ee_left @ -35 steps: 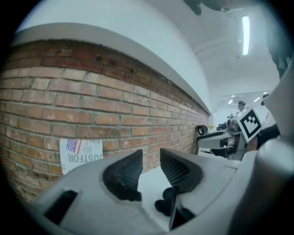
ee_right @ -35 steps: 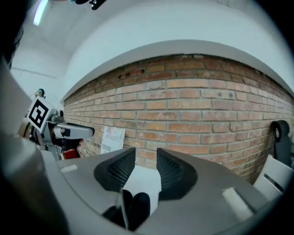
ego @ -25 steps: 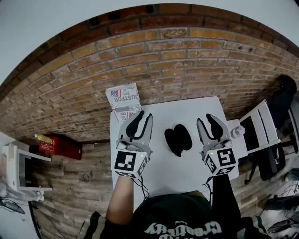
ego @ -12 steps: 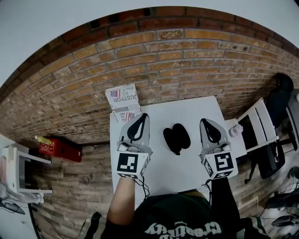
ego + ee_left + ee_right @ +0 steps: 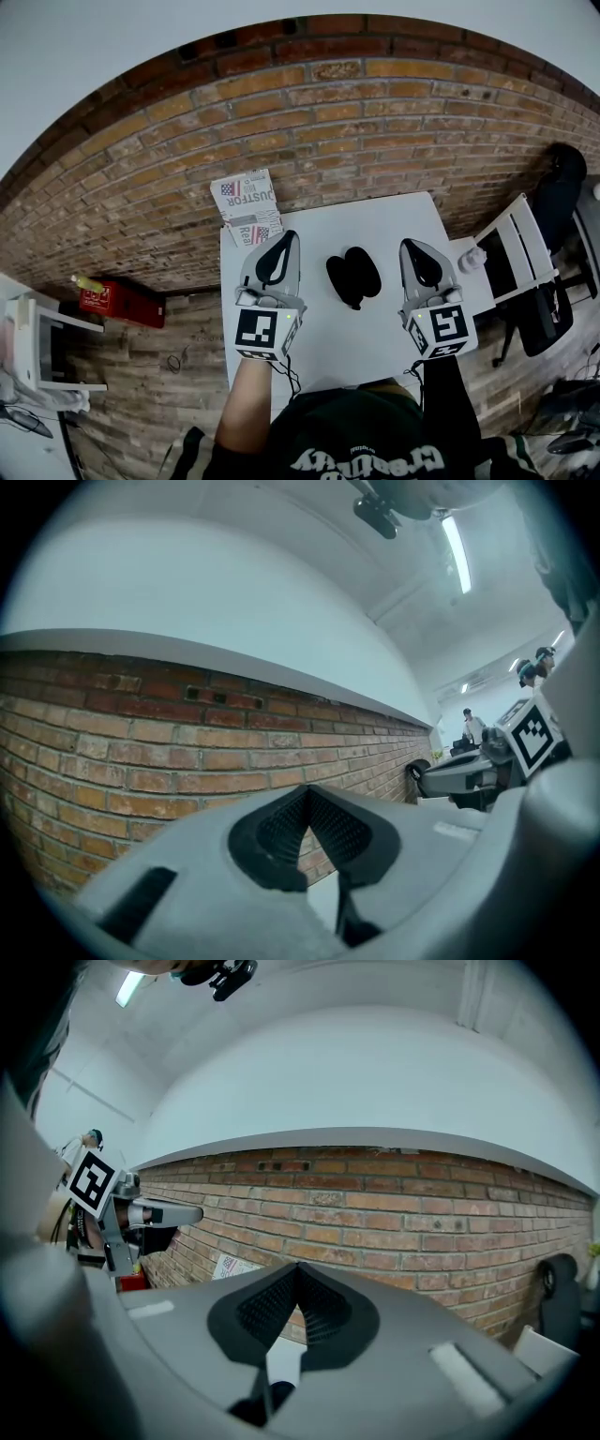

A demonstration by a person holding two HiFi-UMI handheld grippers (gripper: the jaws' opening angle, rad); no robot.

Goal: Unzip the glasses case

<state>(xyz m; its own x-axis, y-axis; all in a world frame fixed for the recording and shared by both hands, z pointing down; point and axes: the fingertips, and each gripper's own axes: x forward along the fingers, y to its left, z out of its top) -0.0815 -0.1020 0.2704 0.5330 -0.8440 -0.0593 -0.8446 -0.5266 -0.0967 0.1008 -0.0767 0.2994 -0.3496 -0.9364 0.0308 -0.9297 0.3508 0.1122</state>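
A black glasses case (image 5: 352,277) lies on the white table (image 5: 375,225), between my two grippers in the head view. My left gripper (image 5: 284,239) hovers to the case's left, jaws shut with nothing between them. To the case's right is my right gripper (image 5: 410,247), also shut and empty. Both point level toward the brick wall and neither touches the case. In the left gripper view the shut left gripper (image 5: 306,791) faces the bricks, and the right gripper (image 5: 469,775) shows at the right. In the right gripper view the shut right gripper (image 5: 297,1269) shows a dark sliver of the case (image 5: 278,1395) below it.
A printed paper packet (image 5: 246,204) leans against the brick wall (image 5: 328,131) at the table's far left corner. A white folding chair (image 5: 520,258) and a small white bottle (image 5: 472,261) stand right of the table. A red box (image 5: 117,297) sits on the floor at left.
Both grippers went from open to shut, with nothing between the jaws. The right gripper shifted slightly leftward toward the case. The case has not moved.
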